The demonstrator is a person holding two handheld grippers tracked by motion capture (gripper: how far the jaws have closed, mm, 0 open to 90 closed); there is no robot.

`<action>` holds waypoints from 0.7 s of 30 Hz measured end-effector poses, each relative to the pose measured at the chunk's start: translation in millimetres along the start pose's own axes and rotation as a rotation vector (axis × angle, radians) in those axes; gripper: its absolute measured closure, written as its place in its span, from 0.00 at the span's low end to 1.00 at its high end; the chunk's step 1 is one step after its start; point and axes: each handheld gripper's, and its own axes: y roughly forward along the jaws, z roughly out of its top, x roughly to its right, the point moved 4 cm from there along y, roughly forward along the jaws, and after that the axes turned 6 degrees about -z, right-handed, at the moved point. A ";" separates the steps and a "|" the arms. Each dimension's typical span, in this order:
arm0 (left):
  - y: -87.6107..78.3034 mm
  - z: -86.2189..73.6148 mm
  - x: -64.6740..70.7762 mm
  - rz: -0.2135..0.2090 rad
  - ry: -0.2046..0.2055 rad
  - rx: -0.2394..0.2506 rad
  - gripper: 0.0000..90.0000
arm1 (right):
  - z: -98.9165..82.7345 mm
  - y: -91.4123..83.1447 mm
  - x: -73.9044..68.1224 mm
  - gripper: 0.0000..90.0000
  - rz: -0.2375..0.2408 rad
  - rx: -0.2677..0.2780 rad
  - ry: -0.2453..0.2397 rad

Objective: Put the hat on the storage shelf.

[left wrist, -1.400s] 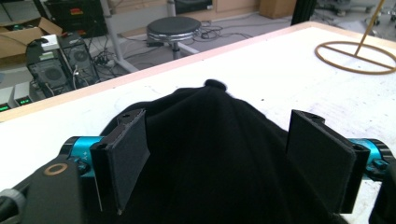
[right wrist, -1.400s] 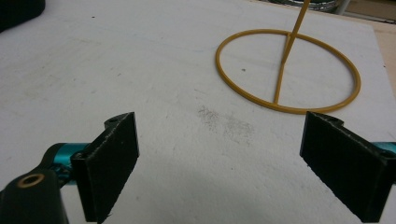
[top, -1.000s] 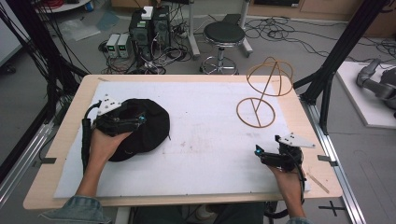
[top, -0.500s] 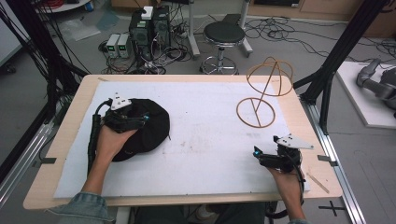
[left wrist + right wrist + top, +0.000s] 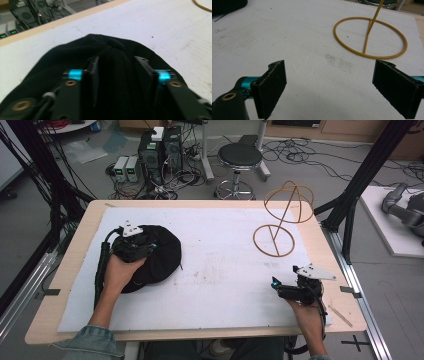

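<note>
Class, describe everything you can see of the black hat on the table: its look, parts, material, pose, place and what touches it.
The black hat looks like soft, dark fabric, rounded, with a small button-like knob at its crown. It lies flattened on the white sheet covering the table's left half. The left gripper is on top of it, jaws apart with a ridge of the fabric between them; whether they pinch it is unclear. The person's left hand rests over its near edge.
</note>
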 end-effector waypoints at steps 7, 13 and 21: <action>-0.6 -1.4 -0.3 -0.002 -0.002 -0.021 0.85 | 0.2 -0.1 -0.7 0.13 0.001 0.000 -0.009; -1.8 -1.2 1.0 -0.012 0.012 -0.016 0.89 | 0.0 0.0 -0.6 0.13 0.002 0.000 -0.008; -15.1 5.5 1.6 -0.057 -0.006 0.071 0.90 | -0.1 -0.5 0.1 0.13 -0.001 0.001 -0.006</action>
